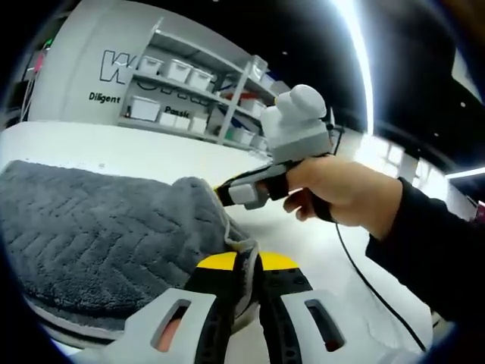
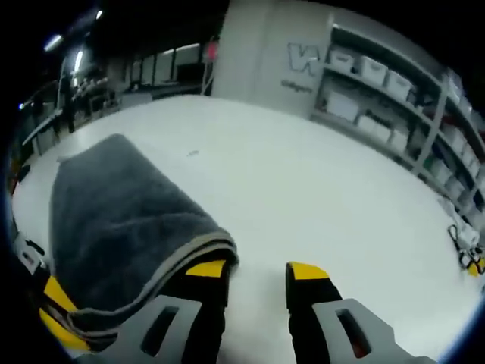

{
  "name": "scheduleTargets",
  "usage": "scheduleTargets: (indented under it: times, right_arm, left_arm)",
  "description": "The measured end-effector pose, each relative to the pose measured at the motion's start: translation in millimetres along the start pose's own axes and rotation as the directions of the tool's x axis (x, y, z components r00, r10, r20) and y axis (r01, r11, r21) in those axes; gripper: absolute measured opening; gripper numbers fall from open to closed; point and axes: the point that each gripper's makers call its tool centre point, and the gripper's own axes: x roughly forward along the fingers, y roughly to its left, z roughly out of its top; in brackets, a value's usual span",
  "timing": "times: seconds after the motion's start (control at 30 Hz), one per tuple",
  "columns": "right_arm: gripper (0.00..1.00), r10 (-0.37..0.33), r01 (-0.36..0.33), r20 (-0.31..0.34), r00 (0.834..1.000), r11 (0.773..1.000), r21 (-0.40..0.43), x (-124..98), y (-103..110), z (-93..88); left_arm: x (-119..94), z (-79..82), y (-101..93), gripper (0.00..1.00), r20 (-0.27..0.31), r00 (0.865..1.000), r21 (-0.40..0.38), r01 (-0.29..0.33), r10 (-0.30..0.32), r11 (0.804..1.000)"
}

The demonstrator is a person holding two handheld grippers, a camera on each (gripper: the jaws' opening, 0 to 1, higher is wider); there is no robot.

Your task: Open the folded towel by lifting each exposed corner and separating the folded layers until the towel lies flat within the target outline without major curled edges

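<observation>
A grey towel (image 1: pixel 98 227) with a herringbone weave lies folded on the white table (image 1: pixel 151 155). Its hemmed edge rises into my left gripper (image 1: pixel 248 262), which is shut on it between the yellow-tipped jaws. A hand (image 1: pixel 341 193) holds my right gripper (image 1: pixel 231 193) against the raised fold from the right. In the right gripper view the towel (image 2: pixel 114 220) stretches away at left, and its near corner drapes over the left jaw. My right gripper (image 2: pixel 256 271) stands open, with bare table in the gap. Yellow parts of the left gripper (image 2: pixel 53 303) peek out under the towel.
Shelves with white bins (image 1: pixel 189 76) line the far wall, shown again as shelves (image 2: pixel 379 76). A black cable (image 1: pixel 364 280) trails from the right gripper across the table. A small device (image 2: pixel 464 239) lies at the table's far right. Bare white table (image 2: pixel 303 174) spreads beyond the towel.
</observation>
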Motion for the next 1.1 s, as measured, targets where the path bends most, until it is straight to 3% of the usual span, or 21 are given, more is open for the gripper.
scheduleTargets:
  times: [0.23,0.33,0.4,0.53,0.63,0.8,0.9,0.97,1.1]
  right_arm:
    - [0.3,-0.005,0.004,0.025,1.0,0.999,0.04,-1,-2,-0.2]
    - [0.33,-0.013,0.012,0.031,0.999,0.998,0.056,-1,-3,-0.7]
    - [0.33,-0.036,0.035,0.029,0.999,0.998,0.052,-4,-2,-1.2]
    - [0.39,-0.08,0.08,0.004,0.997,0.996,0.025,-14,-5,-1.5]
    - [0.46,-0.106,0.106,-0.019,0.994,0.994,0.018,-26,-9,-2.8]
    - [0.63,-0.117,0.117,0.013,0.993,0.993,0.006,-46,-4,12.7]
    - [0.63,-0.145,0.141,0.092,0.985,0.989,0.048,-59,-4,31.0]
    - [0.65,-0.138,0.133,0.104,0.985,0.99,0.056,-65,2,34.9]
    - [0.73,-0.12,0.114,0.136,0.983,0.992,0.049,-73,17,38.2]
  left_arm:
    - [-2,-1.8,-7.9,0.16,-0.008,1.0,0.012,0.03,-0.03,0.999]
    - [-6,-2.2,-14.9,0.26,-0.007,0.998,0.025,0.067,-0.066,0.997]
    - [-13,-2.0,-18.7,0.36,0.012,0.995,0.115,0.097,-0.099,0.989]
    - [-38,-9.4,-28.1,0.6,-0.021,0.986,0.266,0.166,-0.166,0.95]
    - [-56,-3.0,-25.9,0.8,-0.005,0.985,0.363,0.16,-0.17,0.918]
    - [-79,12.8,-4.4,0.99,-0.003,0.991,0.38,0.125,-0.134,0.916]
    - [-96,36.7,17.1,1.0,0.045,0.994,0.374,0.075,-0.099,0.925]
    - [-110,47.6,37.6,1.0,0.052,0.996,0.36,0.048,-0.072,0.932]
    - [-137,63.4,84.6,1.0,0.066,0.996,0.38,-0.076,0.055,0.922]
